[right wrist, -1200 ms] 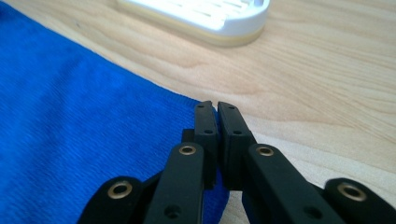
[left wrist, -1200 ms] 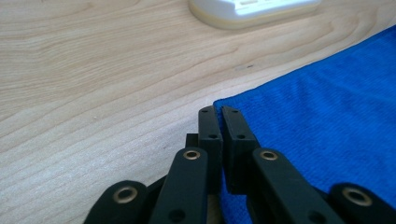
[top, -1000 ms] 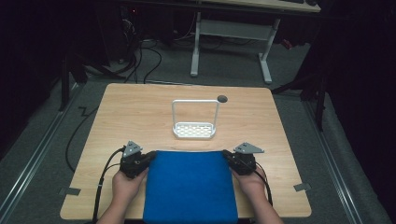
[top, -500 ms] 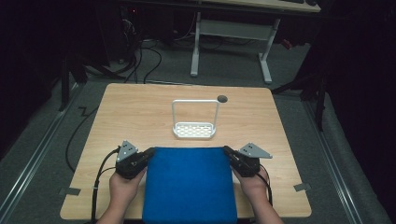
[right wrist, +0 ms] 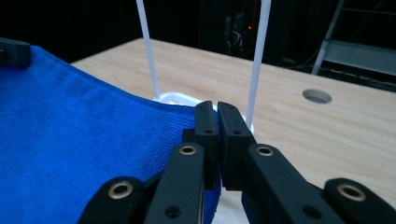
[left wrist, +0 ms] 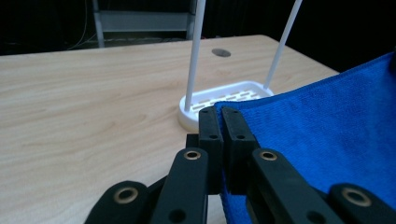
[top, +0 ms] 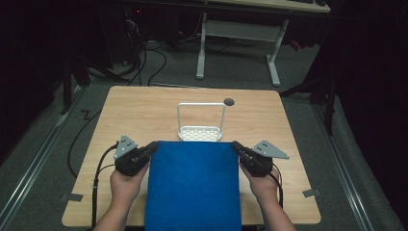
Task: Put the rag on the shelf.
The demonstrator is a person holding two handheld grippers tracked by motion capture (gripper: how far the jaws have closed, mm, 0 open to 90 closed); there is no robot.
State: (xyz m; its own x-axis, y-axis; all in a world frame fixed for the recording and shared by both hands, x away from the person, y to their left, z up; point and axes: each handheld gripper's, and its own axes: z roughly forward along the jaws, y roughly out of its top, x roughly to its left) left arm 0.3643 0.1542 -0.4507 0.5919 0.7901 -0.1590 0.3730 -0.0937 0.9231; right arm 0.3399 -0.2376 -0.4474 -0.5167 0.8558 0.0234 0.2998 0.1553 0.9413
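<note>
A blue cloth (top: 192, 185) hangs stretched between my two grippers above the near half of the wooden table (top: 144, 110). My left gripper (top: 153, 147) is shut on the cloth's far left corner (left wrist: 224, 109), the jaws pressed together on the fabric. My right gripper (top: 236, 146) is shut on the far right corner (right wrist: 212, 116) in the same way. Just beyond the cloth's far edge stands a white rack (top: 200, 122): a slotted base (left wrist: 224, 95) with a tall thin wire frame (right wrist: 254, 60). The cloth's near end drops past the table's front edge.
A round cable hole (top: 229, 101) lies in the table top behind the rack. A metal desk frame (top: 240, 43) and cables stand on the dark floor beyond the table. Bare wood lies on both sides of the rack.
Both hands have risen with the cloth's far corners, and its far edge now shows closer to the white rack's base.
</note>
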